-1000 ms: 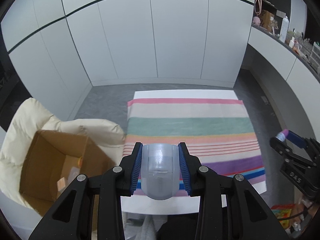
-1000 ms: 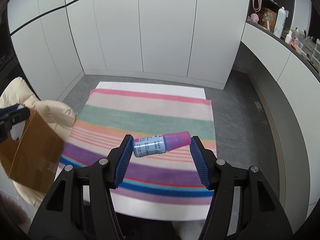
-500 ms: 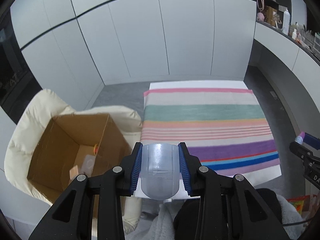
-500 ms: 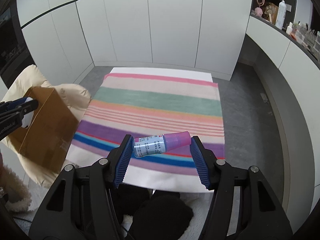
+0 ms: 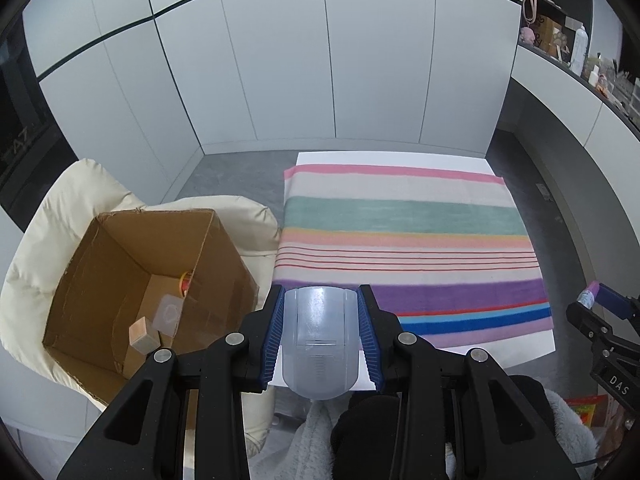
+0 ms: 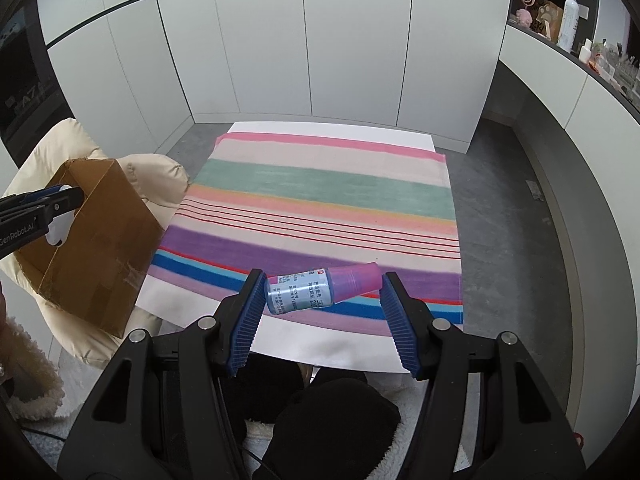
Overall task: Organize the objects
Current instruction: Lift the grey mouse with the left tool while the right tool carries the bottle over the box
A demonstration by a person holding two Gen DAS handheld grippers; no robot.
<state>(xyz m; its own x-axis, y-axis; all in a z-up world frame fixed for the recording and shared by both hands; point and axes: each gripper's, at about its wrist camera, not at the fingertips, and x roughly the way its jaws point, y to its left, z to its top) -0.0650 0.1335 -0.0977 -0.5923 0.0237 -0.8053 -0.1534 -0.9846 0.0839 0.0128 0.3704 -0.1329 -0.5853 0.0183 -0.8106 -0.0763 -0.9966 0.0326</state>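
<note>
My left gripper [image 5: 320, 300] is shut on a translucent grey plastic container [image 5: 319, 340], held in the air near the table's front left corner, right of an open cardboard box [image 5: 116, 272]. My right gripper [image 6: 323, 280] is shut on a small bottle [image 6: 320, 290] with a blue label and pink cap, held sideways above the front edge of the striped cloth [image 6: 320, 208]. The box [image 6: 92, 248] also shows in the right wrist view, with the left gripper [image 6: 60, 204] at its near rim. The right gripper [image 5: 588, 304] shows at the right edge of the left wrist view.
The box sits on a cream padded chair [image 5: 48, 220] left of the white table [image 5: 392, 156] and holds a small wooden block [image 5: 142, 330], a clear lid [image 5: 168, 314] and a small round item [image 5: 185, 282]. White cabinets [image 5: 320, 60] stand behind. A cluttered shelf [image 6: 560, 12] runs along the right.
Both grippers have drawn back and up from the table, holding their objects. The left gripper has swung left, so more of the box's inside shows.
</note>
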